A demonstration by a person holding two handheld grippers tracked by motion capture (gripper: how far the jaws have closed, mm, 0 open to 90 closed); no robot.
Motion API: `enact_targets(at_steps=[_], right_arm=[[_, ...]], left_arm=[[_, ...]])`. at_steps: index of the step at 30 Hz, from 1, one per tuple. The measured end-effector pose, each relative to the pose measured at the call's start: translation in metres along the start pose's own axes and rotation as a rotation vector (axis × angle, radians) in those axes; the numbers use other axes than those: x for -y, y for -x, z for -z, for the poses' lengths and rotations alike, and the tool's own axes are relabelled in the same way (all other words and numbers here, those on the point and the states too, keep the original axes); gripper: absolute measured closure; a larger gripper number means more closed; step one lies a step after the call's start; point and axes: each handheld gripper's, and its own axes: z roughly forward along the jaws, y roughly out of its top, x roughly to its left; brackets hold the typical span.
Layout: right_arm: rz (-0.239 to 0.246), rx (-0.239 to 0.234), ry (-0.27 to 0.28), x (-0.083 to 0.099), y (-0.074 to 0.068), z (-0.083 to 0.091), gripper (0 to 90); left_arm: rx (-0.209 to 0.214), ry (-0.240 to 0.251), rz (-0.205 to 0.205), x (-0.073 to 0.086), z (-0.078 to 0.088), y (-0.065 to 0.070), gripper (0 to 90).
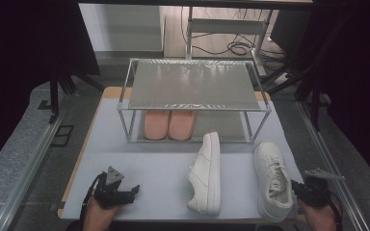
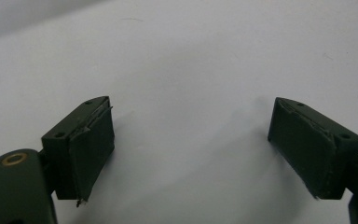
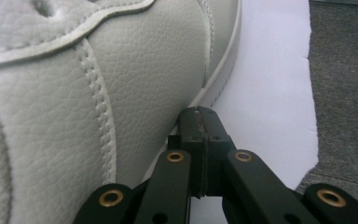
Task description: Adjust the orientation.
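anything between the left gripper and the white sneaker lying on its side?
Nothing. In the high view the stretch of table between the left gripper and the white sneaker lying on its side is bare. The left gripper view shows bare surface between its open jaws.

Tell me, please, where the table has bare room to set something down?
The mat is bare between the left gripper and the tipped sneaker, and the rack top is free. It is crowded around the right sneaker and right gripper.

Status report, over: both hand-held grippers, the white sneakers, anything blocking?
Left hand-held gripper open over bare mat. Right hand-held gripper shut, tips at the upright sneaker's heel, nothing gripped. Other sneaker on its side. Nothing in between.
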Motion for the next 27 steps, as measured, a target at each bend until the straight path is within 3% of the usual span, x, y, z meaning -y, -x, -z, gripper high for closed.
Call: enact_targets(at_steps=[7, 27], right_arm=[[-0.016, -0.031, 0.013, 0.002, 0.004, 0.002, 89.9], [-0.004, -0.073, 0.108, -0.019, 0.001, 0.04, 89.8]], left_arm=[[0.001, 0.001, 0.0, 0.0, 0.0, 0.0, 14.5], [0.0, 0.002, 0.001, 0.0, 0.0, 0.0, 14.3]])
